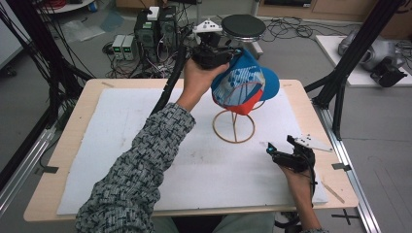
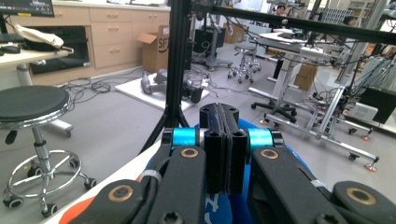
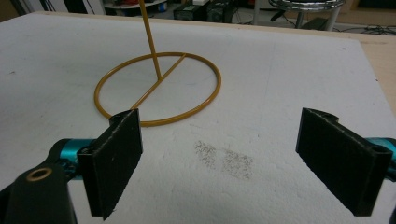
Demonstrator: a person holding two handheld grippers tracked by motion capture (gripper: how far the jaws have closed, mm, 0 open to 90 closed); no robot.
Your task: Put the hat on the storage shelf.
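The blue fabric baseball cap [image 1: 248,80], with white-patterned front panel and orange-red underside, sits atop the yellow wire hat stand [image 1: 234,127] on the white foam mat [image 1: 121,141]. The left gripper [image 1: 228,54] is clenched on the cap's crown. The right gripper [image 1: 279,151] rests on the mat, jaws released and holding nothing.
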